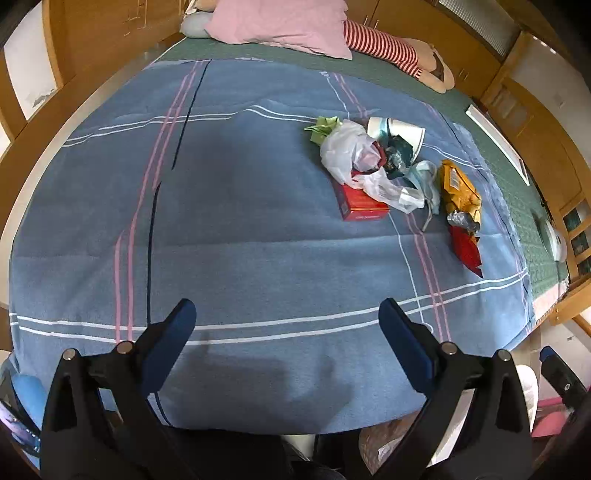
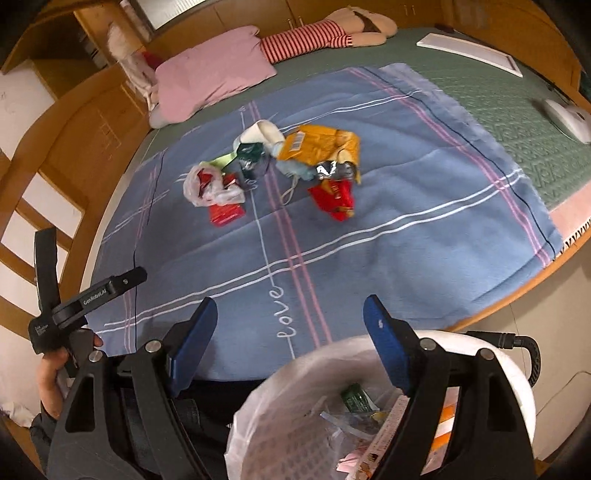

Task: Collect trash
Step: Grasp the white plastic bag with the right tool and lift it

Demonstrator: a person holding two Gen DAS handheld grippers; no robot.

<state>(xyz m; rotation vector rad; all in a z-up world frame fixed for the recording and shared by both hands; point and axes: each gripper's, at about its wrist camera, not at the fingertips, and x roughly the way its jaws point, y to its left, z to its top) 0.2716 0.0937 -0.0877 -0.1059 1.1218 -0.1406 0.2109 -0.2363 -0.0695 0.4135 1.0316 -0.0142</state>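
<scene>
Well apart from the trash pile, blanket edges lie bare.

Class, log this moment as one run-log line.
left gripper open, empty | right gripper open, empty, over bin | trash pile on blanket

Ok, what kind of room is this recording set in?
Most likely a bedroom: a bed under a blue checked blanket, a pink pillow at its head, and wooden built-in cupboards around it. A white lined waste bin stands at the foot.
</scene>
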